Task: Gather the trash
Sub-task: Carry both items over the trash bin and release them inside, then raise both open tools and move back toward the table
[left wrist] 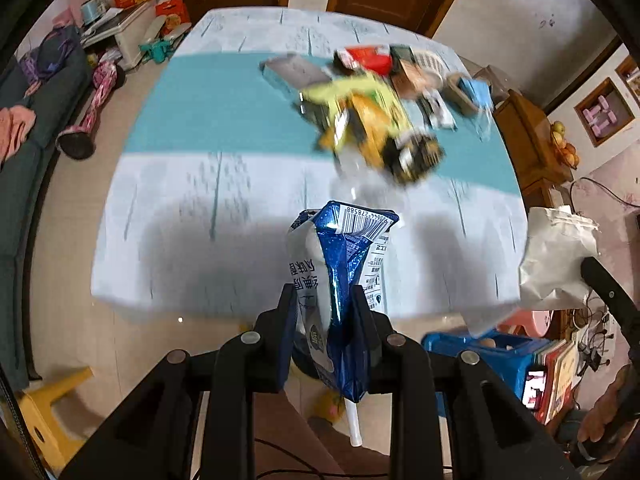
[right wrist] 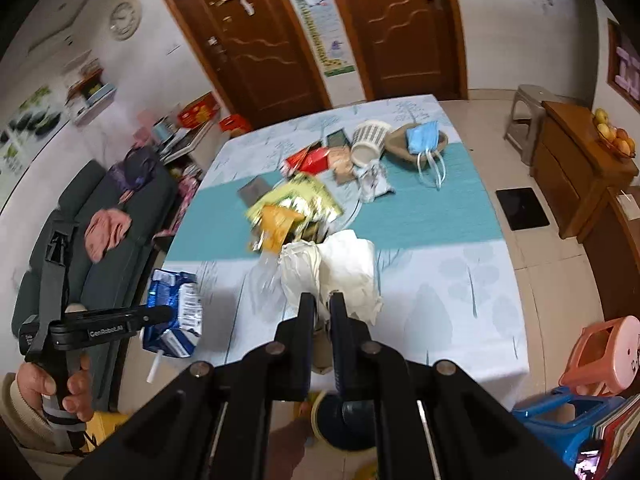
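My left gripper [left wrist: 325, 300] is shut on a squashed blue and white drink carton [left wrist: 344, 264] with a white straw [left wrist: 354, 424] hanging below it. The carton [right wrist: 176, 312] and left gripper [right wrist: 170, 314] also show at the lower left of the right wrist view, held off the table's near corner. My right gripper [right wrist: 322, 300] is shut on a crumpled white paper bag [right wrist: 340, 272], lifted above the table; the bag [left wrist: 556, 256] appears at the right edge of the left wrist view. A heap of yellow wrappers [right wrist: 292, 208] and other trash lies on the table's teal stripe.
The table [right wrist: 440, 280] has a pale tree-print cloth. On its far part lie a red packet [right wrist: 310, 160], a white slatted cup [right wrist: 368, 140] on its side and a blue face mask [right wrist: 424, 140] in a brown bowl. A blue bin [right wrist: 560, 420] stands below right, a sofa [right wrist: 80, 240] left.
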Demonstrator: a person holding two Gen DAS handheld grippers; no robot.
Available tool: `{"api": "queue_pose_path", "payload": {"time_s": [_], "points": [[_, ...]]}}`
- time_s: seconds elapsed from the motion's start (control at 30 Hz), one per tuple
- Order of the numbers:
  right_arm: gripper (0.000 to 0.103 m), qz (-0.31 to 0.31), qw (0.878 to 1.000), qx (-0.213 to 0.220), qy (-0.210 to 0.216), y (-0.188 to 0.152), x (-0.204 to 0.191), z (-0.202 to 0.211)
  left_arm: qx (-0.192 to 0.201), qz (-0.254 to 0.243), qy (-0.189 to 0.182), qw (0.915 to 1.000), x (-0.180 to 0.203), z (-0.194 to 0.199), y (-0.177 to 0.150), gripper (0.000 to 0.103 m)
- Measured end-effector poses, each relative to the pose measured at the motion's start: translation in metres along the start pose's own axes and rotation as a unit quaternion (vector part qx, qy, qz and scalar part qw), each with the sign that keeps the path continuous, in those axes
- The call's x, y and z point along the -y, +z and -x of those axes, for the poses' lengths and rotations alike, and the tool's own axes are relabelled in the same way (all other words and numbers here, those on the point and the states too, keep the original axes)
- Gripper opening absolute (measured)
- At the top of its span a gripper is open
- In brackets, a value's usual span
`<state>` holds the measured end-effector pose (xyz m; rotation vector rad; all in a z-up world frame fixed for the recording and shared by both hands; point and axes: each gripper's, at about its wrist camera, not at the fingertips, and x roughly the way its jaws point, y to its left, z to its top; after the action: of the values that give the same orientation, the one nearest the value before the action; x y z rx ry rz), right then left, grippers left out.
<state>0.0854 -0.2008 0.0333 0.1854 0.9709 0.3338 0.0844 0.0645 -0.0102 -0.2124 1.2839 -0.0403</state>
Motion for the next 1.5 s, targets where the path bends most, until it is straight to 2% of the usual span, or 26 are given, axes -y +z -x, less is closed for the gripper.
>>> {"api": "queue_pose_path", "payload": {"time_s": [0.2, 0.43, 0.57, 0.77, 0.97, 1.17, 1.27, 1.3, 1.4, 1.47, 1.5], "points": [[0.008, 0.014, 0.999, -0.042, 0.015, -0.054, -0.005, 0.005, -0.039, 0.001, 0.008, 0.9992, 0.011, -0.011, -0.062, 0.023], [0.008, -0.003, 0.996, -0.089, 0.013, -0.111, -0.004, -0.01, -0.079, -0.014, 0.022, 0.9966, 0.017, -0.034, -0.106, 0.023], [0.008, -0.028, 0.992, -0.122, 0.009, -0.145, 0.004, -0.035, -0.091, -0.033, 0.023, 0.995, 0.022, -0.061, -0.129, 0.023], [0.008, -0.064, 0.985, -0.161, -0.019, -0.206, 0.021, -0.104, -0.102, -0.041, 0.022, 0.9936, 0.016, -0.135, -0.164, 0.024], [0.008, -0.095, 0.977, -0.185, -0.05, -0.271, 0.048, -0.206, -0.108, -0.046, 0.018, 0.993, 0.005, -0.254, -0.195, 0.024], [0.009, -0.091, 0.971, -0.21, -0.075, -0.327, 0.075, -0.311, -0.122, -0.053, 0.025, 0.9908, -0.004, -0.364, -0.213, 0.024], [0.01, -0.086, 0.968, -0.222, -0.077, -0.346, 0.088, -0.352, -0.133, -0.073, 0.03, 0.988, -0.006, -0.404, -0.222, 0.025], [0.014, -0.089, 0.967, -0.228, -0.075, -0.351, 0.091, -0.362, -0.137, -0.079, 0.033, 0.9869, -0.008, -0.413, -0.223, 0.025], [0.016, -0.112, 0.961, -0.24, -0.076, -0.363, 0.105, -0.389, -0.146, -0.096, 0.041, 0.9837, -0.008, -0.436, -0.226, 0.025], [0.026, -0.121, 0.961, -0.236, -0.075, -0.364, 0.109, -0.395, -0.144, -0.102, 0.045, 0.9833, -0.008, -0.44, -0.225, 0.028], [0.031, -0.123, 0.962, -0.233, -0.076, -0.364, 0.11, -0.395, -0.14, -0.104, 0.044, 0.9837, -0.008, -0.439, -0.224, 0.035]]}}
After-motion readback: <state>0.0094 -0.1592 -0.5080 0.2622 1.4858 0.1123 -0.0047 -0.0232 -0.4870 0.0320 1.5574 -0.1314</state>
